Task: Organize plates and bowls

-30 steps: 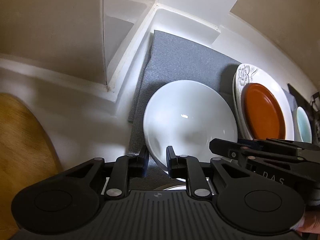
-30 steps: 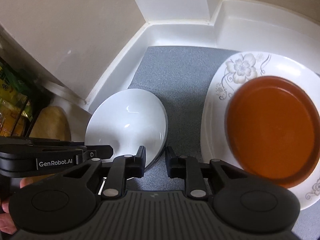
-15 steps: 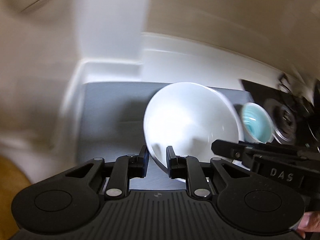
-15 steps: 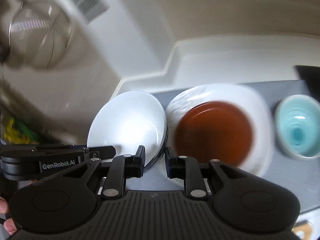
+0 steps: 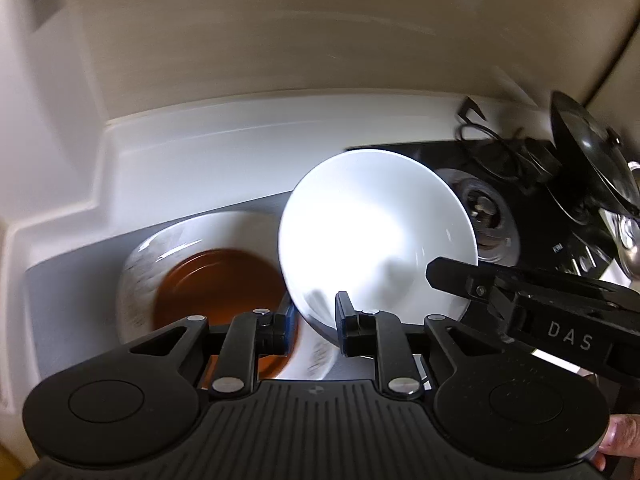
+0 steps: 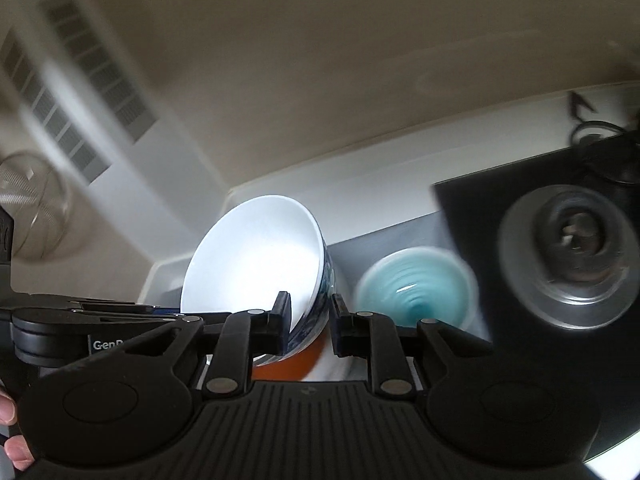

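Note:
A white bowl (image 5: 376, 236) with a blue-patterned outside is held in the air by both grippers. My left gripper (image 5: 312, 320) is shut on its near-left rim. My right gripper (image 6: 310, 320) is shut on its right rim, where the bowl (image 6: 256, 260) shows tilted. Below it on the grey mat (image 5: 72, 280) lies a white flowered plate (image 5: 140, 264) with an orange-brown plate (image 5: 216, 284) on it. A small teal bowl (image 6: 416, 288) stands on the mat to the right, in the right wrist view only.
A black stove top (image 6: 500, 216) with a burner (image 6: 572, 256) lies to the right of the mat. A pot lid (image 5: 592, 152) and cables stand at the far right. A white counter rim and beige wall run behind. A wire strainer (image 6: 32, 216) hangs at the left.
Both grippers have lifted the white bowl off the mat and carried it right, from left of the plates to above them, toward the stove. The views are motion-blurred.

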The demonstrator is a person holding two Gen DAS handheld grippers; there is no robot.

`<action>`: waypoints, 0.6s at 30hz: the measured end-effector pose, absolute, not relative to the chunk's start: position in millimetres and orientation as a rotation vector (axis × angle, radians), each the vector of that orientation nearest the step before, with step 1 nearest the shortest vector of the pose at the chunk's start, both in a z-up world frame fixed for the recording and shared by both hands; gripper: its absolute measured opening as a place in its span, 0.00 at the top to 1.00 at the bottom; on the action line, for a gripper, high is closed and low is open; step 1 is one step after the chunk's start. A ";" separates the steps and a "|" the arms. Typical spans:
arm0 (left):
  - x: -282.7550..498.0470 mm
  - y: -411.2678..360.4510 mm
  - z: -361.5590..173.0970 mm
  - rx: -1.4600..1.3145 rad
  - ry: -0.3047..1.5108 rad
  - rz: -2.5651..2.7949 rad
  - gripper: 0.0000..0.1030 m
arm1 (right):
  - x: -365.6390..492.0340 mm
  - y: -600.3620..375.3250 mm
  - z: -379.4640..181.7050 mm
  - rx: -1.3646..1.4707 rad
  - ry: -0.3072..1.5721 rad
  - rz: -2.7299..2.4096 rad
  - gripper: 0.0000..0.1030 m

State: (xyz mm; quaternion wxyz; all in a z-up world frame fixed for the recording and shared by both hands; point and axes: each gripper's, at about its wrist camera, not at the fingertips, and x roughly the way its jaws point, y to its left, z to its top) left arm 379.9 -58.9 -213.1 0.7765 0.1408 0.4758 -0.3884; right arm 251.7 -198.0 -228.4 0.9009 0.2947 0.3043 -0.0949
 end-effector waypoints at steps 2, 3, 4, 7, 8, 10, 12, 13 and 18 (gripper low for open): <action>378.5 -76.3 -215.5 0.318 1.051 -0.852 0.78 | 245.7 -218.2 -235.3 0.664 0.615 -0.218 0.81; 378.4 -83.6 -218.4 0.323 1.064 -0.859 0.78 | 243.4 -226.9 -239.4 0.688 0.611 -0.229 0.81; 380.0 -91.3 -222.1 0.326 1.082 -0.865 0.78 | 241.3 -234.9 -244.0 0.707 0.608 -0.238 0.81; 385.8 -112.0 -237.6 0.337 1.149 -0.865 0.78 | 239.5 -252.0 -259.9 0.742 0.612 -0.256 0.82; 387.4 -117.0 -242.3 0.342 1.166 -0.861 0.78 | 239.7 -256.2 -266.4 0.753 0.618 -0.260 0.82; 391.1 -126.0 -253.6 0.360 1.197 -0.850 0.78 | 242.6 -264.0 -279.8 0.765 0.637 -0.273 0.83; 393.7 -134.2 -264.2 0.372 1.226 -0.833 0.78 | 247.9 -267.0 -290.9 0.760 0.654 -0.279 0.83; 395.5 -137.3 -269.2 0.373 1.242 -0.825 0.78 | 250.9 -267.7 -295.4 0.759 0.661 -0.281 0.83; 400.0 -150.0 -285.6 0.396 1.277 -0.791 0.79 | 257.6 -273.7 -312.3 0.750 0.685 -0.280 0.84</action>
